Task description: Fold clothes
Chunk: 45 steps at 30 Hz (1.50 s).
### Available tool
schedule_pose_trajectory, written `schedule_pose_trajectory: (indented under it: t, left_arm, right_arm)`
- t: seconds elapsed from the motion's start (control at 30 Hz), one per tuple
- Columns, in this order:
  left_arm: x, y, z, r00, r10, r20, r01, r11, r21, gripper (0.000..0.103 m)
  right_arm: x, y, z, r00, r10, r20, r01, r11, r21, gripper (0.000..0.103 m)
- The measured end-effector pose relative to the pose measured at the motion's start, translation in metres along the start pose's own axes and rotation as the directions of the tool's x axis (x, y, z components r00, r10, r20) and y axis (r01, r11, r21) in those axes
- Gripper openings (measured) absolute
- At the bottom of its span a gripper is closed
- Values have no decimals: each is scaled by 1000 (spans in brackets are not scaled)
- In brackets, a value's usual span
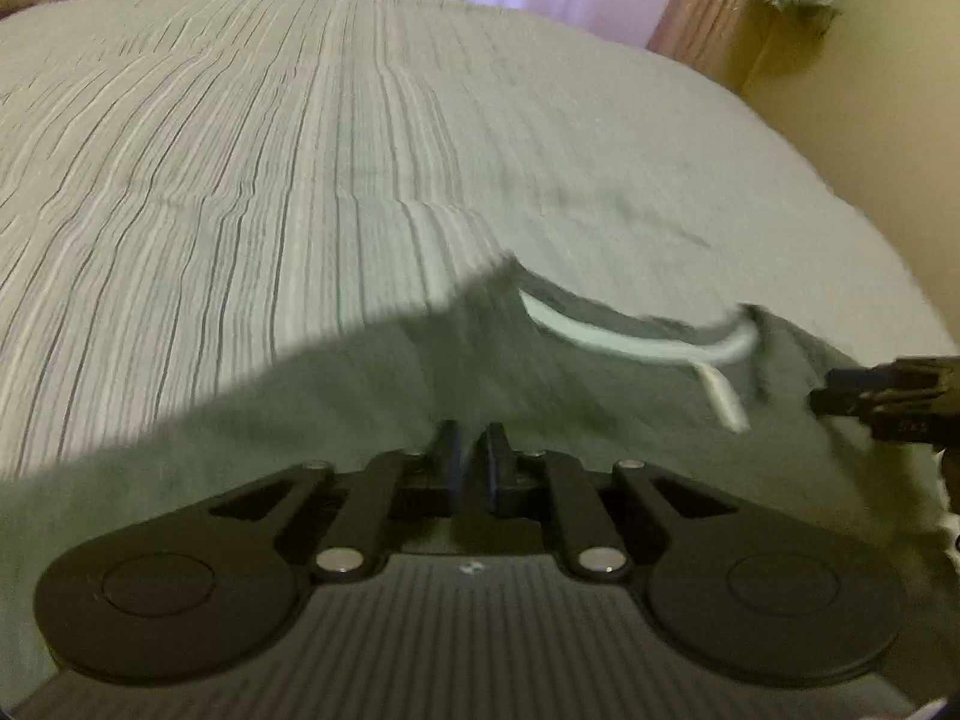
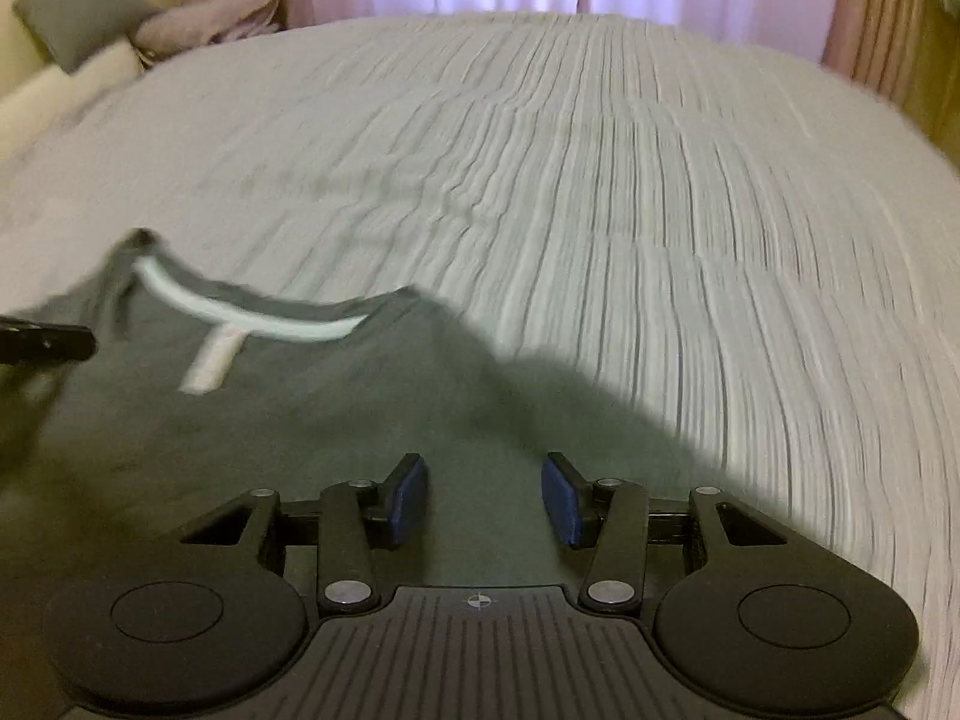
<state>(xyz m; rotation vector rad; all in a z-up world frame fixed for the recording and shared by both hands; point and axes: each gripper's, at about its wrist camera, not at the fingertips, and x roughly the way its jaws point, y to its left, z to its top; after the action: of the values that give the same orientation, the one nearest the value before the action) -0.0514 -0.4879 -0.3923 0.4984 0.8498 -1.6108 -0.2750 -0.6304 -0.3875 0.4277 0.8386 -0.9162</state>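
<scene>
Lying across the near edge of the striped bedspread (image 1: 300, 150), a grey T-shirt (image 1: 360, 396) with white collar trim (image 2: 252, 315) sits under both grippers: left gripper (image 1: 471, 450) pinched narrow on its fabric, right gripper (image 2: 486, 498) half-spread above it, gripping nothing.

Striped bedspread (image 1: 240, 180) open before me from nine to one o'clock, grey shirt (image 1: 360, 408) heaped under my fingers, my other gripper (image 1: 864, 399) crowding three o'clock, wall (image 1: 870, 120) beyond
</scene>
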Motion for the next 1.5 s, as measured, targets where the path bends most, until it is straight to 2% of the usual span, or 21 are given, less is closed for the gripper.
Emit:
schedule_pose_trajectory:
  t: [0.13,0.2,0.27,0.33,0.43,0.5,0.57,0.6,0.67,0.7,0.77,0.83,0.9,0.93,1.07,1.23,1.3,1.37,1.4,1.47,1.5]
  left_arm:
    - [3,15,31,996,66,66,-61,995,-78,3]
    - [-7,22,43,994,66,90,-55,992,-117,7]
    - [-24,21,46,994,18,105,-4,991,-133,7]
    - [-29,10,42,997,-34,73,42,993,-114,7]
    - [-31,-11,34,995,-104,2,103,992,-71,7]
    - [-19,-21,28,993,-104,-57,102,994,-32,9]
    - [-10,-21,26,994,-47,-95,43,998,-38,8]
    - [-10,-20,26,993,-52,-102,45,997,-70,8]
    - [-11,-25,32,986,-130,-107,117,986,-119,9]
    - [-7,-33,36,979,-168,-114,153,980,-126,9]
    - [5,-48,43,957,-257,-135,235,959,-160,17]
    - [26,-63,51,911,-374,-172,329,912,-245,22]
    - [50,-75,60,873,-449,-189,377,868,-324,22]
    - [63,-84,62,851,-485,-203,400,847,-350,24]
    - [107,-92,70,811,-531,-248,396,809,-435,24]
    - [141,-85,64,747,-624,-229,410,704,-580,24]
    - [150,-85,65,708,-674,-210,440,654,-615,22]
    - [153,-92,69,704,-678,-213,487,678,-550,0]
    - [154,-95,71,702,-678,-215,510,691,-513,0]
    - [146,-94,76,758,-618,-207,514,762,-393,0]
    - [144,-93,77,779,-593,-202,507,787,-351,0]
  right_arm:
    - [16,-36,18,996,-70,53,61,986,153,47]
    - [7,-55,26,995,-79,65,63,972,225,47]
    - [-14,-65,24,995,-23,96,-4,963,270,47]
    - [-31,-63,17,994,50,94,-73,962,262,47]
    - [-31,-45,3,995,93,44,-99,979,180,47]
    - [-15,-35,-6,1000,22,-3,-21,993,117,47]
    - [-8,-47,-12,996,-91,-9,92,987,132,47]
    - [-5,-53,-14,989,-149,-11,149,979,142,47]
    - [-16,-77,-15,988,-156,-1,152,957,249,47]
    - [-22,-87,-15,994,-113,11,105,952,289,47]
    - [-29,-104,-16,999,-13,29,2,940,342,47]
    - [-31,-114,-18,995,89,35,-96,924,370,47]
    - [-25,-118,-20,989,148,14,-143,918,371,47]
    - [-21,-120,-24,988,156,7,-147,916,373,47]
    - [-15,-136,-39,984,179,12,-166,886,432,47]
    - [-31,-158,-48,980,195,43,-192,857,479,47]
    - [-31,-159,-44,979,197,48,-195,849,490,47]
    - [-32,-161,-47,978,200,51,-199,843,499,47]
    - [-30,-160,-47,979,196,49,-194,848,494,47]
    - [-28,-157,-46,982,186,42,-183,858,480,47]
    - [-24,-155,-44,984,177,27,-169,864,474,46]
